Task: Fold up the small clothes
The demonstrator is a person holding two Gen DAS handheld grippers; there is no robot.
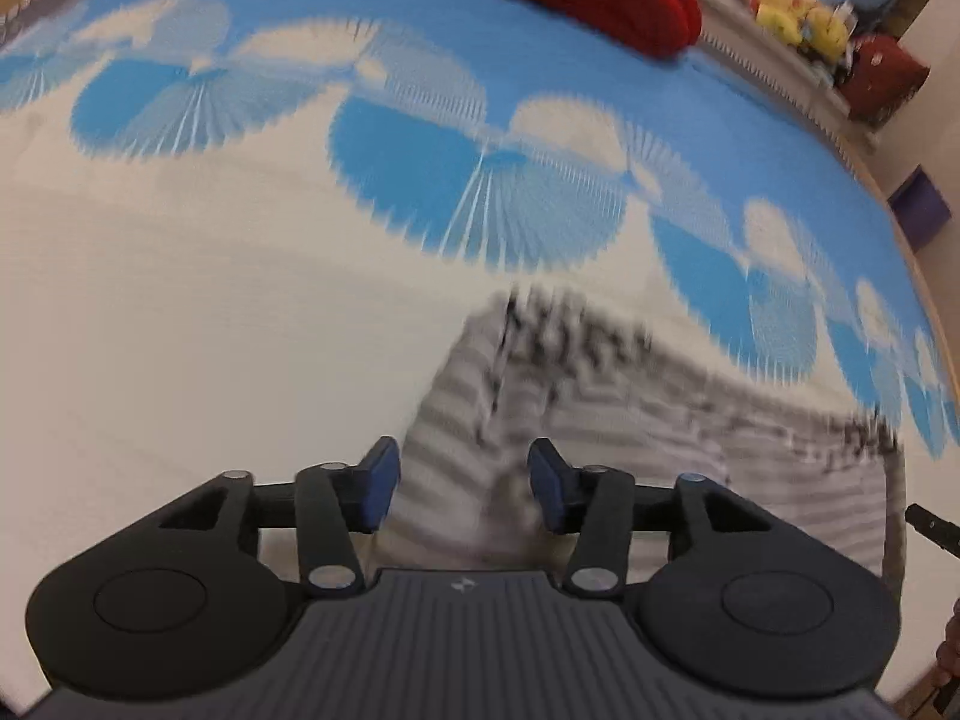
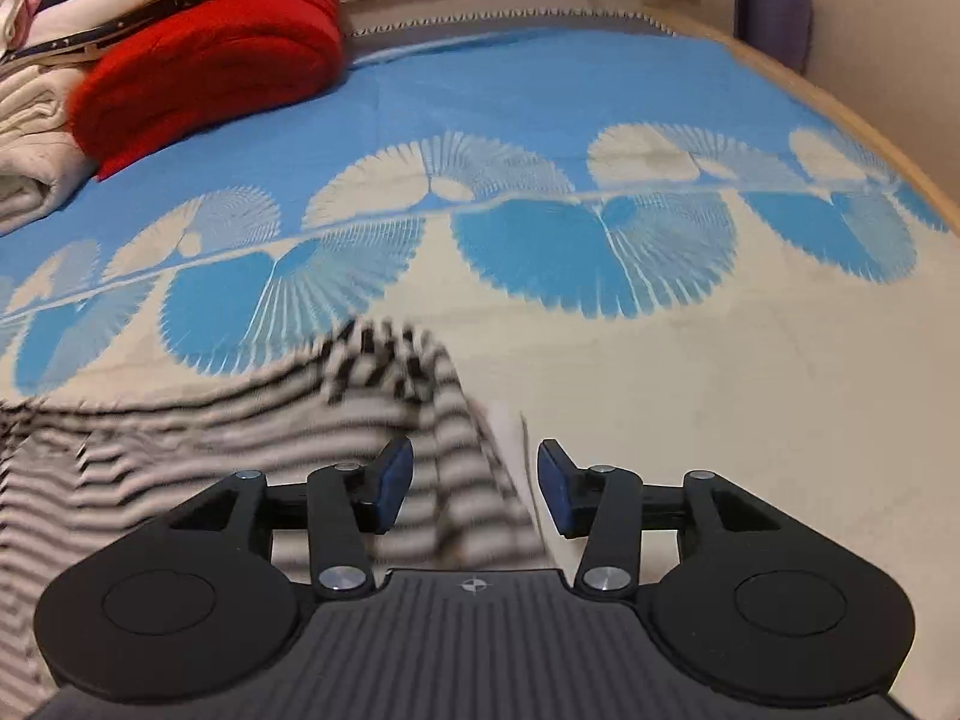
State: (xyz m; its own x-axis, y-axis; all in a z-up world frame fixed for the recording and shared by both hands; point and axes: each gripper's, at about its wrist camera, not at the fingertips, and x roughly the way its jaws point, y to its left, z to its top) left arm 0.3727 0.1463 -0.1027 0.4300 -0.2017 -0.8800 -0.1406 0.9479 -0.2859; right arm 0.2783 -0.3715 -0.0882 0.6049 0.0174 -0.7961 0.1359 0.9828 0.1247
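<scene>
A small black-and-white striped garment (image 1: 630, 414) lies on the bed, blurred by motion. In the left wrist view my left gripper (image 1: 462, 483) is open, its blue pads (image 1: 377, 489) on either side of the garment's left edge. In the right wrist view the same striped garment (image 2: 240, 438) spreads to the left. My right gripper (image 2: 475, 489) is open, with the garment's right edge lying between its jaws. Neither gripper is closed on the cloth.
The bed cover (image 2: 600, 90) is blue and cream with fan patterns. A red cushion (image 2: 210, 66) and a pile of folded cloth (image 2: 36, 138) sit at the far left. Plush toys (image 1: 798, 18) line a ledge. A wall (image 2: 888, 30) runs along the right.
</scene>
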